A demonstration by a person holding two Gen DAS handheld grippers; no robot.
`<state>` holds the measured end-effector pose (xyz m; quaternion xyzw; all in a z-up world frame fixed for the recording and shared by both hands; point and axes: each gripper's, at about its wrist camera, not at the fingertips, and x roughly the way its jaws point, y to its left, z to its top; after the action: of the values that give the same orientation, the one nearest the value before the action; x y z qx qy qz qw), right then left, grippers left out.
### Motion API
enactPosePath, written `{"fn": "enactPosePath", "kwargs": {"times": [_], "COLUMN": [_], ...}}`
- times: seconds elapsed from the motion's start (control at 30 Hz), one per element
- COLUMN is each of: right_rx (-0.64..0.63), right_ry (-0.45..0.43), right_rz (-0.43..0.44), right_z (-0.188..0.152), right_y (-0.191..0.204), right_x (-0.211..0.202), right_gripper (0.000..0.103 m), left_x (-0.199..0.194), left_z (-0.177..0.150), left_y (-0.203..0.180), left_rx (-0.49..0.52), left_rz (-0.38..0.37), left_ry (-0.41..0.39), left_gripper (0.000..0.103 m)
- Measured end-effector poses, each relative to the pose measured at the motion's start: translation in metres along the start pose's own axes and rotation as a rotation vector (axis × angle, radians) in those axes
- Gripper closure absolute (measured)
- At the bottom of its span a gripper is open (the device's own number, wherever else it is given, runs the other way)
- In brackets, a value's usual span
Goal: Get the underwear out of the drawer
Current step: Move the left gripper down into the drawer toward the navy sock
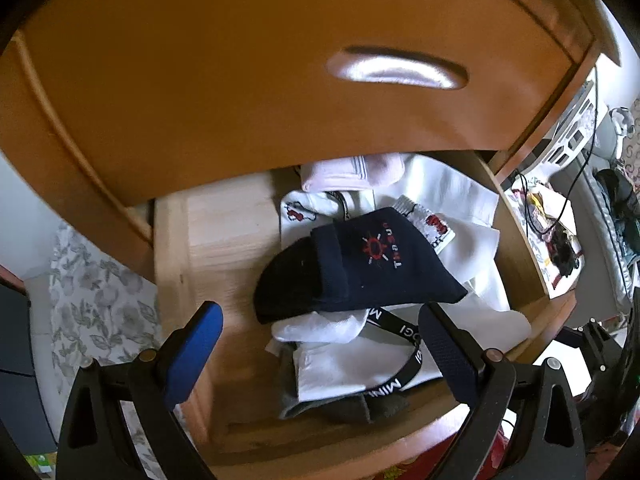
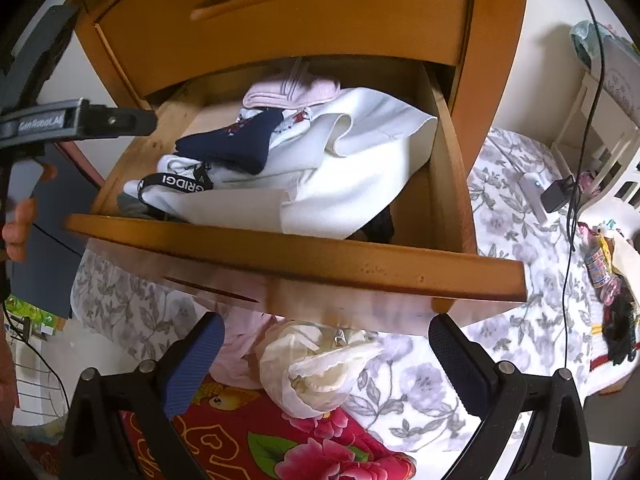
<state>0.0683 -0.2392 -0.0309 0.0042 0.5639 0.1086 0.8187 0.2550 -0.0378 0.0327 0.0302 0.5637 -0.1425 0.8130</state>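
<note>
Underwear, a white folded pair with a black lettered waistband point(image 1: 394, 354), lay at the front of the pulled-out orange wooden drawer point(image 2: 280, 254), partly under a navy sock with a red emblem point(image 1: 360, 264). We held our left gripper point(image 1: 320, 334) just above it and our right gripper point(image 2: 326, 346) below the drawer front, both with jaws released. We judged it best to pinch the waistband alone, clear of the sock.

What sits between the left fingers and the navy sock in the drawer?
In the left wrist view, white underwear with a black lettered waistband lies between the open left gripper and the navy sock.
</note>
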Motion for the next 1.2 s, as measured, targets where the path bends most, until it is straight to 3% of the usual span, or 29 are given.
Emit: {"fn": "enactPosePath", "kwargs": {"times": [0.4,0.8,1.2], "right_rx": [0.016,0.019,0.032], "right_ry": [0.013,0.013,0.02], "right_rz": [0.007,0.011,0.016], "right_z": [-0.001,-0.005,-0.011], "right_y": [-0.004,-0.004,-0.006], "right_x": [0.006,0.006,0.01], "right_gripper": [0.0,0.0,0.0], "left_x": [0.037,0.05,0.088], "left_z": [0.021,0.026,0.051], "left_y": [0.004,-0.064,-0.07], "left_rx": [-0.03,0.183,0.133], "left_rz": [-0.037,-0.033,-0.052], "left_ry": [0.142,0.184,0.268], "left_gripper": [0.01,0.01,0.012]}}
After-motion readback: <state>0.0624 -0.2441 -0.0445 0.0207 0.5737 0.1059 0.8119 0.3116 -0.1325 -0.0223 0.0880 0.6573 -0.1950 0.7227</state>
